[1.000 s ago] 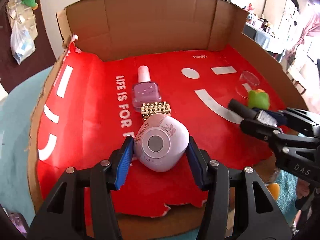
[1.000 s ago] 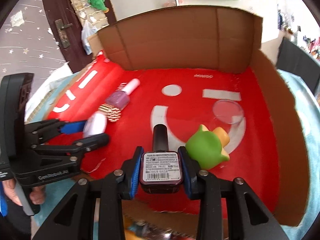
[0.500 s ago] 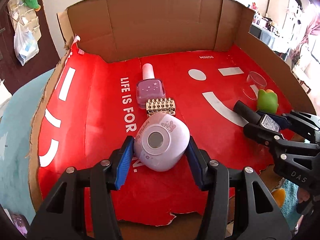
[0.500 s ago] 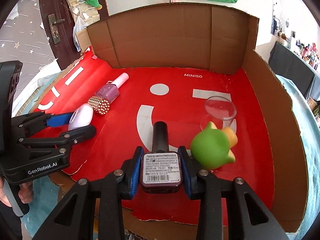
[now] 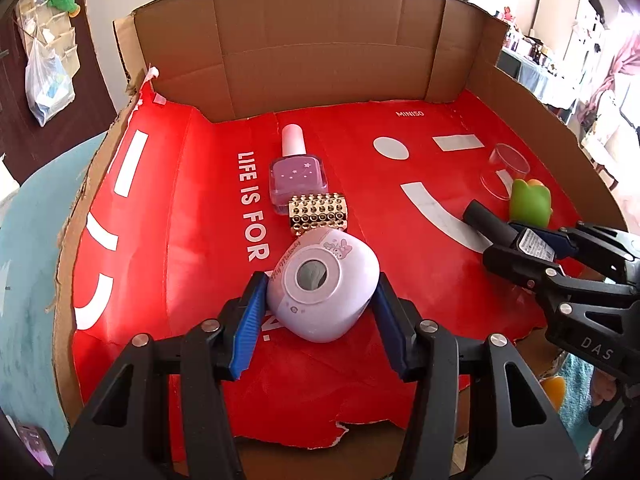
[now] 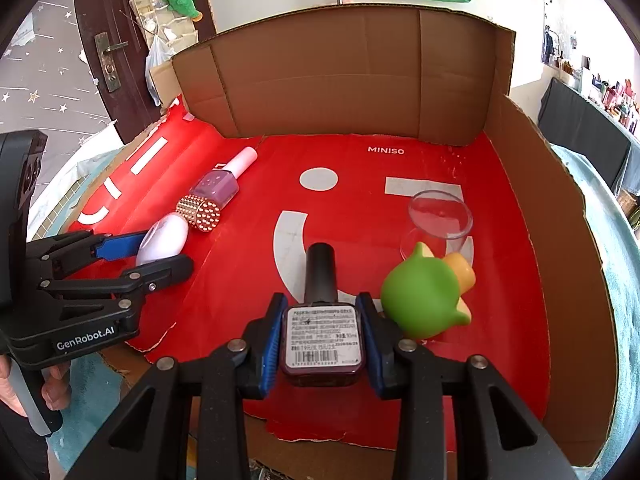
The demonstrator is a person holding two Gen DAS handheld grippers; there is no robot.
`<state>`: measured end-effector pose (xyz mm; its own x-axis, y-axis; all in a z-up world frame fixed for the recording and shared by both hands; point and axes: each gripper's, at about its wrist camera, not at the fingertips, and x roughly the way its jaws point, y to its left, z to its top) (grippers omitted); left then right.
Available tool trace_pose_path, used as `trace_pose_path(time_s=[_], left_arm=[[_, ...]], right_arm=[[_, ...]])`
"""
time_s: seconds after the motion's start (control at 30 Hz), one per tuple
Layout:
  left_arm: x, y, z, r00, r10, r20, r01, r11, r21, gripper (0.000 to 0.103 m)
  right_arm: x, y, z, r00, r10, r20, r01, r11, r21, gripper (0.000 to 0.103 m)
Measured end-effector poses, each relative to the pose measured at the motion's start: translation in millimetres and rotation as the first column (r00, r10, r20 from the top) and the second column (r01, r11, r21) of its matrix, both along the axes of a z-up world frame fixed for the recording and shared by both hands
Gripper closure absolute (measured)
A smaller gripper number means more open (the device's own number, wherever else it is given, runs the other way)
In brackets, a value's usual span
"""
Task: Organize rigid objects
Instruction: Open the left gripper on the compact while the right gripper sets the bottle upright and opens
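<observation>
Inside a red-lined cardboard box [image 5: 256, 60], the left gripper [image 5: 318, 300] clamps a lilac gadget [image 5: 324, 288] low over the liner, while the right gripper [image 6: 322, 338] grasps a dark polish bottle [image 6: 322, 332] beside a green toy [image 6: 420, 296]. 5 items sit inside; final placement looks unfinished. The bench is barely visible.

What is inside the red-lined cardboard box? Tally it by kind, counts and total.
Nail polish bottles: 2, the lilac bottle lying on the liner and the dark bottle in the right gripper
Lilac toy camera, in the left gripper: 1
Gold studded piece: 1
Green rubber toy: 1
Clear plastic cup: 1
Total: 6
</observation>
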<state>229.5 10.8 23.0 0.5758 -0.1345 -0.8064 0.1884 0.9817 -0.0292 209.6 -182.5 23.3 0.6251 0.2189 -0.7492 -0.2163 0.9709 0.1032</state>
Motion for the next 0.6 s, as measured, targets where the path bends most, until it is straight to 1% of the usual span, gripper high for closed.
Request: trace_pose_path(time_s=[0.07, 0.2, 0.37, 0.47, 0.57, 0.6], left_arm=[[-1.4, -1.4, 0.3, 1.0, -0.004, 0.004, 0.004, 1.0, 0.004, 0.05], [-4.6, -2.7, 4.5, 1.0, -0.01, 0.019, 0.01, 1.0, -0.016, 0.037], [-9.2, -2.9, 10.8, 0.999, 0.002, 0.05, -0.001, 1.0, -0.004, 0.034], [-14.1, -3.4, 14.6, 0.998, 0.001, 0.062, -0.001, 1.0, -0.006, 0.034], [-22.3, -3.7, 21.8, 0.996, 0.008, 0.088, -0.008, 1.0, 0.0, 0.034], [-24.8, -3.9, 24.1, 0.995, 0.008, 0.097, -0.009, 1.0, 0.002, 0.032]], right_arm=[[0.0, 0.2, 0.2, 1.0, 0.0, -0.001, 0.0, 1.0, 0.002, 0.066], [-1.5, -1.0, 0.5, 1.0, -0.007, -0.001, 0.007, 1.0, 0.007, 0.065], [-7.0, -2.6, 6.3, 1.0, -0.014, 0.021, 0.013, 1.0, 0.013, 0.064], [-11.7, -3.1, 12.1, 0.999, -0.011, 0.037, 0.01, 1.0, 0.017, 0.064], [-18.5, -3.7, 17.8, 0.999, -0.006, 0.053, 0.004, 1.0, 0.027, 0.057], [-21.4, -3.9, 19.7, 0.998, -0.005, 0.06, 0.003, 1.0, 0.031, 0.055]])
